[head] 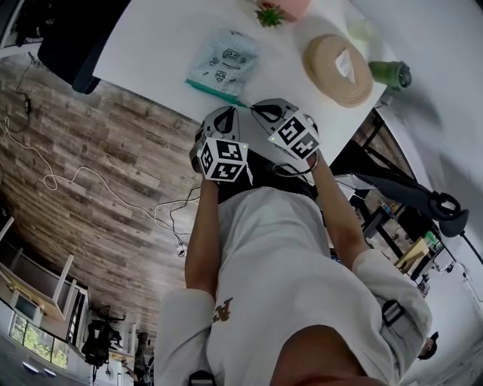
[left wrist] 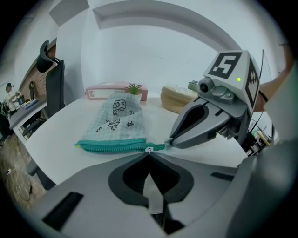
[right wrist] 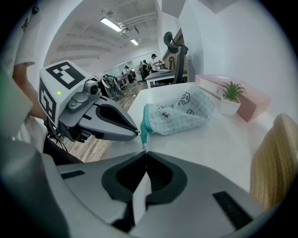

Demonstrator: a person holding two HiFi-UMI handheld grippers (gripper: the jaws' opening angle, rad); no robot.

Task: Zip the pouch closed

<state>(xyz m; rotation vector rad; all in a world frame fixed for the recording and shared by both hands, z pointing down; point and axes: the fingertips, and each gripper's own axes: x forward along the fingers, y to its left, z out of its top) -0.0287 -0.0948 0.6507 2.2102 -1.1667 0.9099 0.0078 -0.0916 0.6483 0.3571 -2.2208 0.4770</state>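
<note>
Pre-pull stage. Pinching zipper pull [left wrist: 149, 149] at pouch [left wrist: 116, 121] mouth with left hand-held gripper [left wrist: 149, 154], zipper tail [right wrist: 143, 139] with right hand-held gripper [right wrist: 145, 151]. Next, likely: draw pull across mouth, tail taut.

One white table [head: 151, 45] bears one teal-zipped pouch [head: 223, 62], one small potted plant [head: 269, 15], one pink box [left wrist: 104, 90] and one round woven straw item [head: 338, 69]. There are two grippers, left gripper [left wrist: 149, 152] and right gripper [right wrist: 145, 151], and one black office chair [left wrist: 53, 81].

Left tool [left wrist: 149, 151] and right tool [right wrist: 144, 149] clamped, tips adjacent.
</note>
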